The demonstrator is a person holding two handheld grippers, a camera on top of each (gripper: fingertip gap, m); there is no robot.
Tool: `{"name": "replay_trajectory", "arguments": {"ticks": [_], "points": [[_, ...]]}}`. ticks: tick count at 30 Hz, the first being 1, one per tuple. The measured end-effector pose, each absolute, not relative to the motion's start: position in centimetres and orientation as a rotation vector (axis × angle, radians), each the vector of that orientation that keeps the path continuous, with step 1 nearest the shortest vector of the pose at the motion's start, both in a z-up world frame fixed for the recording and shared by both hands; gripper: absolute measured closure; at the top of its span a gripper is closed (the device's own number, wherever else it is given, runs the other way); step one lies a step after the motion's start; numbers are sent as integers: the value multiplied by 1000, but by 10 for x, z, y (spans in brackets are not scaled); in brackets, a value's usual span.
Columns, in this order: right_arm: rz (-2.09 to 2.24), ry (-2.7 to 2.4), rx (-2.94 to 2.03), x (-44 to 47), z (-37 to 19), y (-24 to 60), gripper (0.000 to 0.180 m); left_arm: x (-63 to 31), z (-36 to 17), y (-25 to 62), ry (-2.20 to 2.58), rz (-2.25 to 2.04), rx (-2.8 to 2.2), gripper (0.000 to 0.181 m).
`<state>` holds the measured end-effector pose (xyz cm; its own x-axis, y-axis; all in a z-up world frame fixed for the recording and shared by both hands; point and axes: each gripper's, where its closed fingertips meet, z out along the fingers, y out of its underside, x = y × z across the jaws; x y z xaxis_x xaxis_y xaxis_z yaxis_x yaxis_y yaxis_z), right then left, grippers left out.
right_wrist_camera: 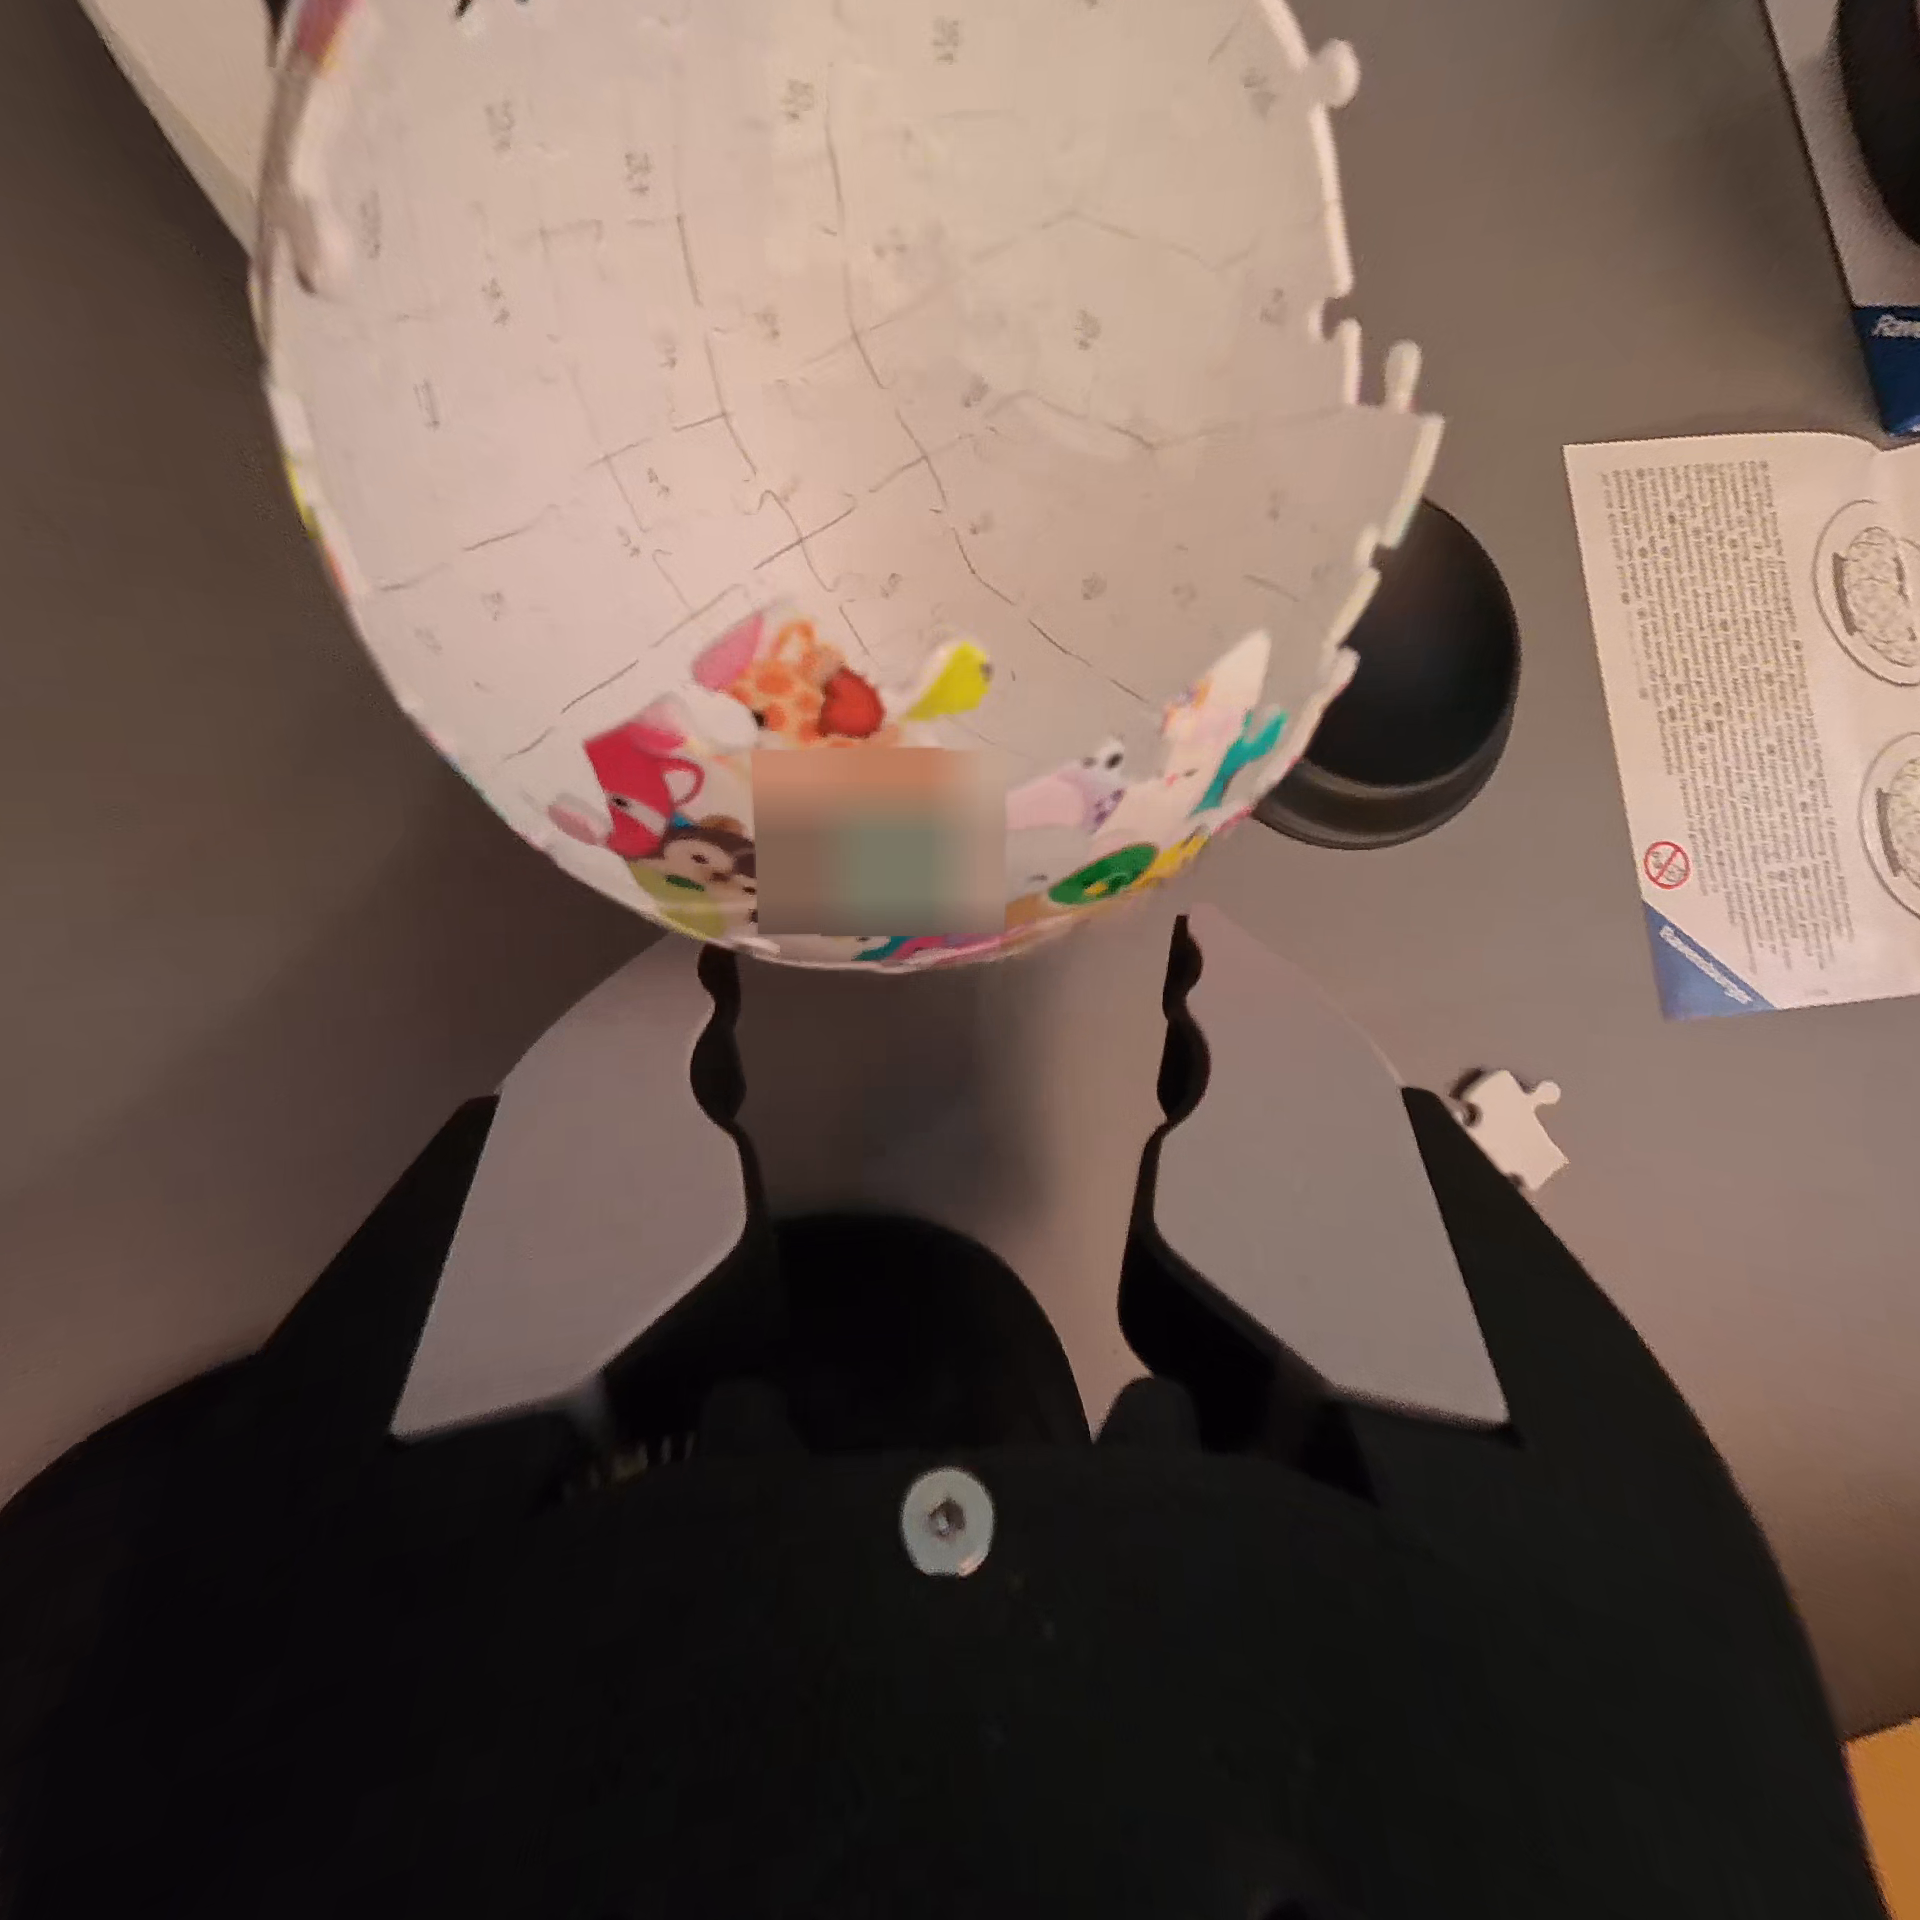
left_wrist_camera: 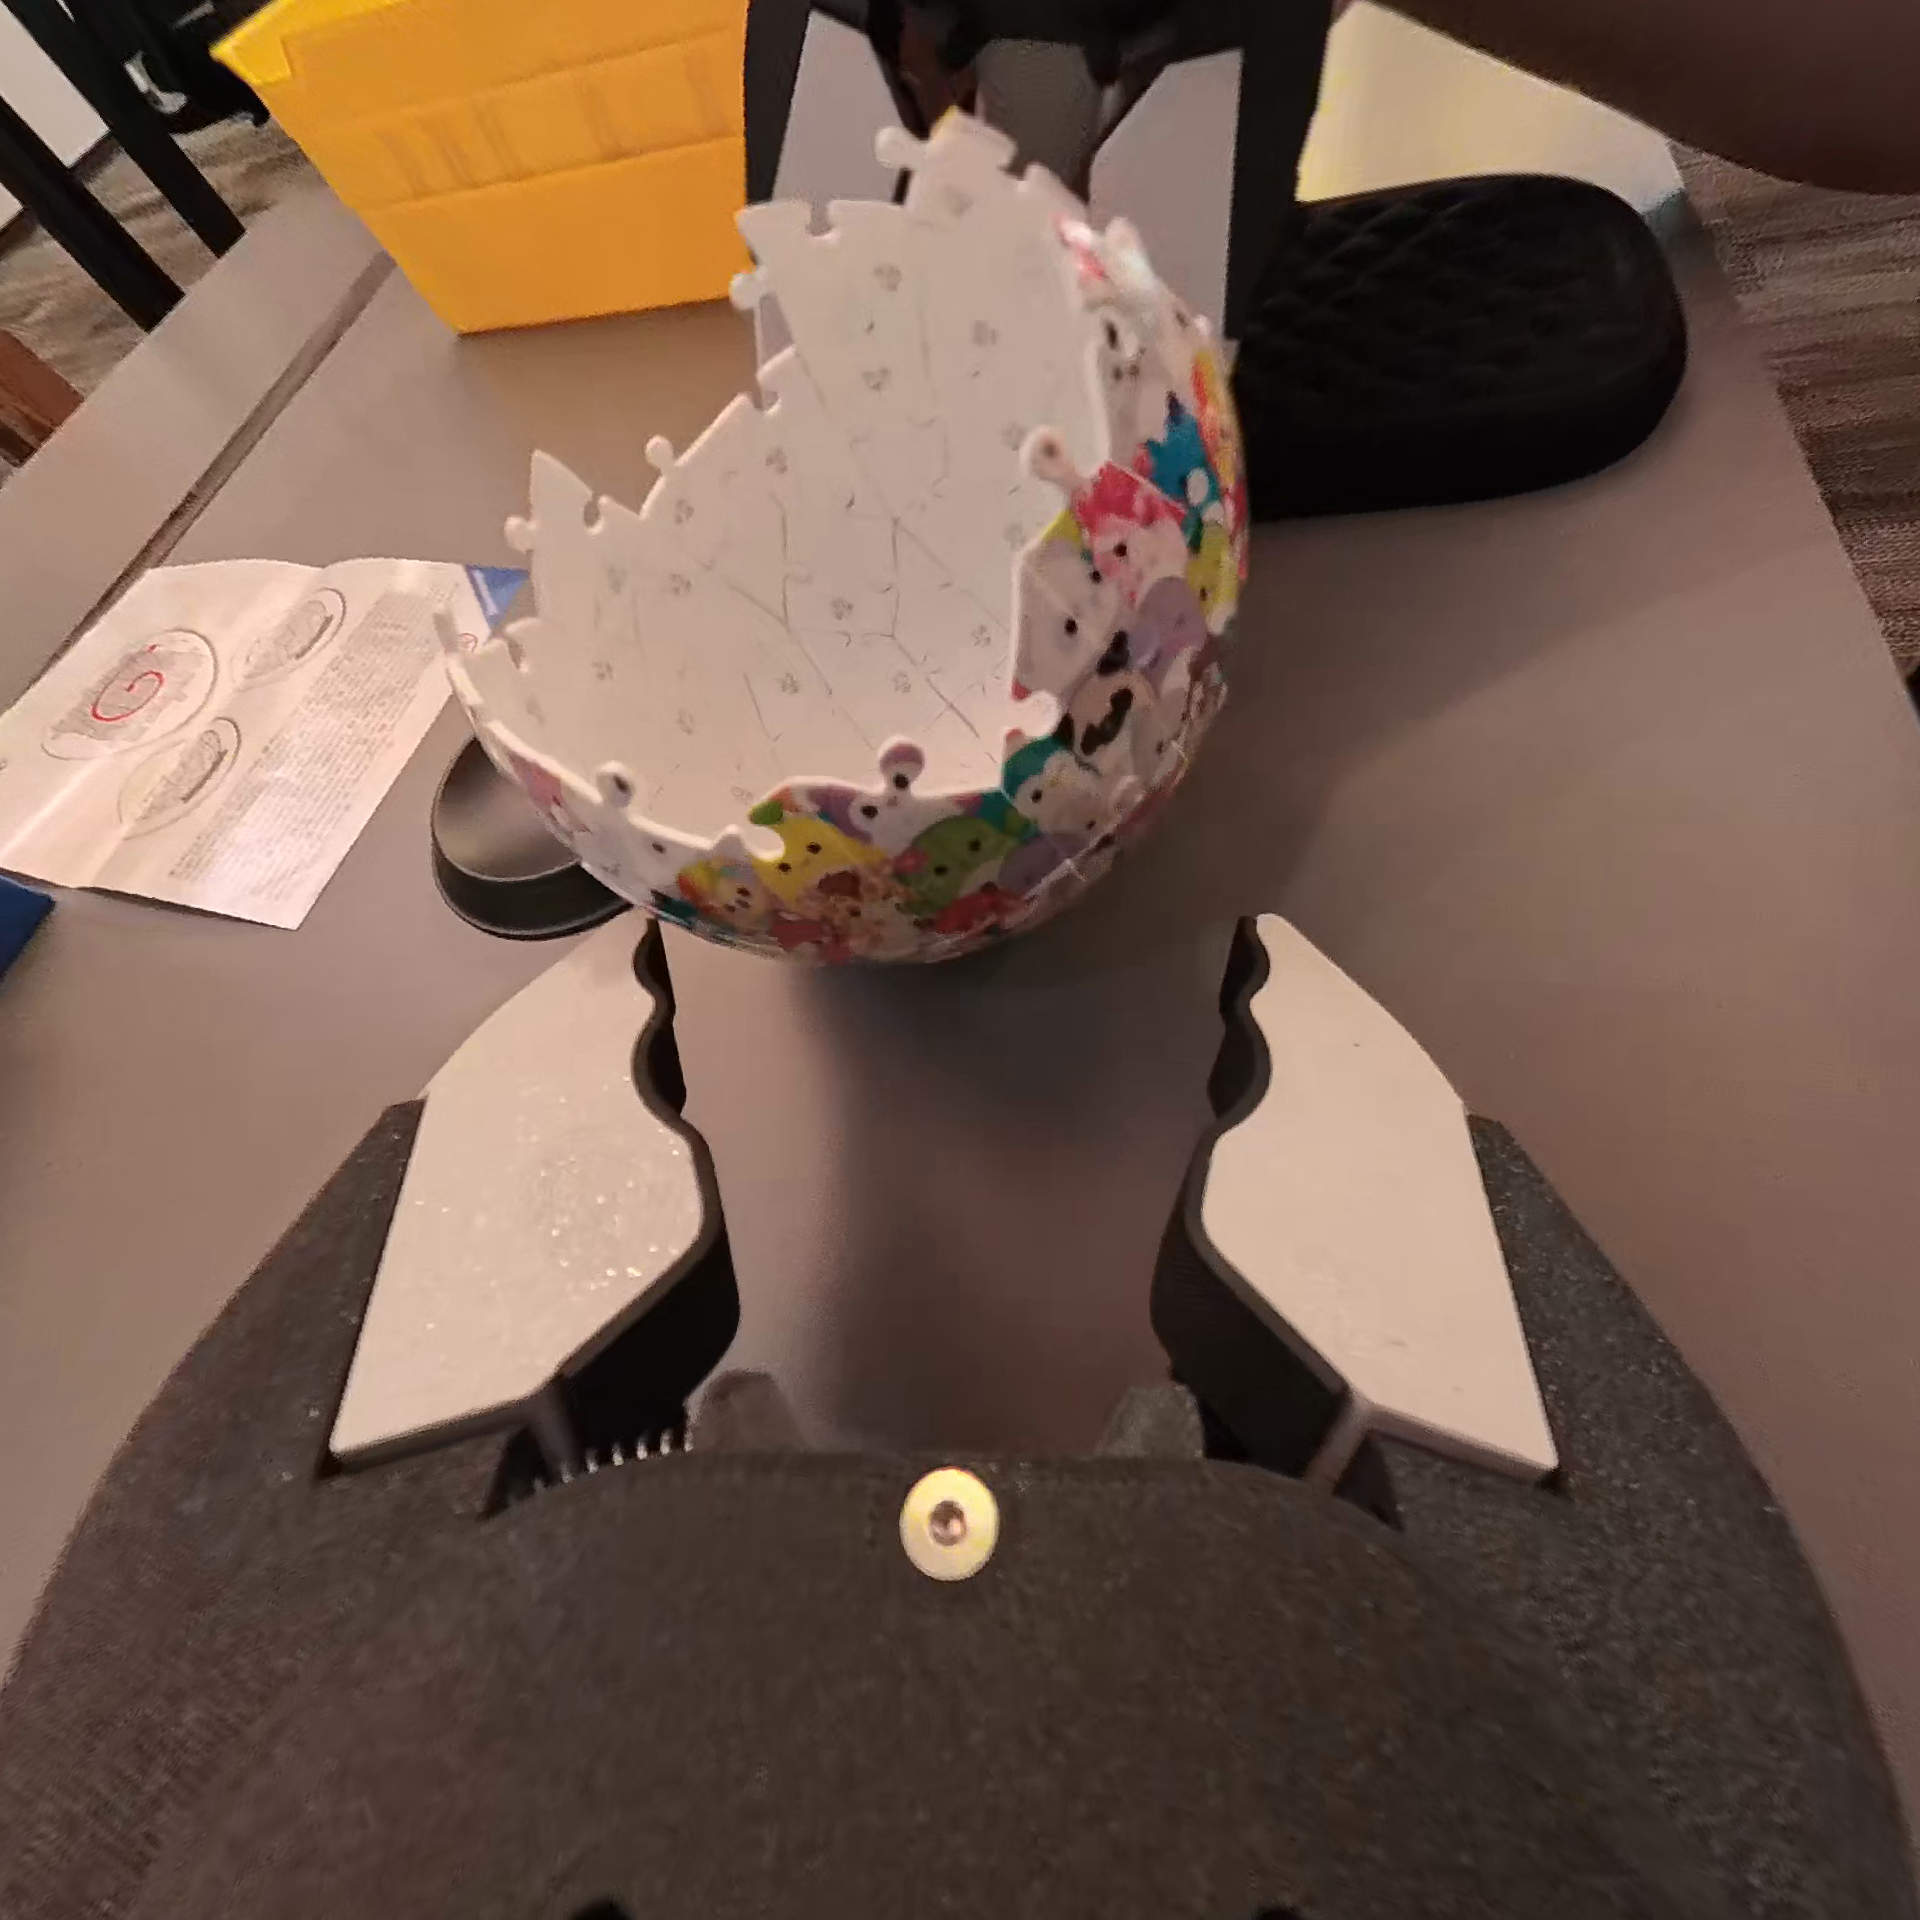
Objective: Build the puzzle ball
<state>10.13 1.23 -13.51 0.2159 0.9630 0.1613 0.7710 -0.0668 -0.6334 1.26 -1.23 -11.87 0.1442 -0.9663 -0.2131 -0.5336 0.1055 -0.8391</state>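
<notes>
The partly built puzzle ball [left_wrist_camera: 862, 582] is an open shell, white inside and with colourful cartoon prints outside. It sits tilted on the grey table between the two grippers. My left gripper [left_wrist_camera: 951, 966] is open and empty, its tips just short of the ball's near side. My right gripper [right_wrist_camera: 948, 951] is open and empty, its tips at the ball's [right_wrist_camera: 810, 416] rim. The right gripper's black fingers [left_wrist_camera: 1273, 156] show in the left wrist view, spread either side of the ball's far rim. A loose white puzzle piece [right_wrist_camera: 1512, 1127] lies on the table.
A round black stand [left_wrist_camera: 499, 862] sits beside the ball, also in the right wrist view [right_wrist_camera: 1434, 707]. An instruction sheet [left_wrist_camera: 208, 727] lies to the left. A yellow bin [left_wrist_camera: 520, 177] and a black padded object [left_wrist_camera: 1455, 343] stand at the back. A blue box [right_wrist_camera: 1891, 312] sits by the sheet [right_wrist_camera: 1766, 707]. The tips of one gripper are about 11 centimetres away from the tips of the other. My right tips are roughly 10 centimetres from the loose white puzzle piece [right_wrist_camera: 1512, 1127].
</notes>
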Motion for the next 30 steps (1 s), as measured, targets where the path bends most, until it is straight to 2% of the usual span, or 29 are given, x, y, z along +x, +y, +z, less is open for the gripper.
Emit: {"name": "replay_trajectory", "arguments": {"ticks": [17, 26, 30], "points": [[287, -1466, -2181, 146, -140, 2, 109, 9, -121, -16, 1471, -543, -1533, 81], [178, -1287, -2308, 153, -137, -26, 108, 5, -112, -12, 1390, -655, -1559, 81], [193, -1118, -2372, 148, -131, -38, 105, 3, -102, -7, 1334, -752, -1561, 74]]}}
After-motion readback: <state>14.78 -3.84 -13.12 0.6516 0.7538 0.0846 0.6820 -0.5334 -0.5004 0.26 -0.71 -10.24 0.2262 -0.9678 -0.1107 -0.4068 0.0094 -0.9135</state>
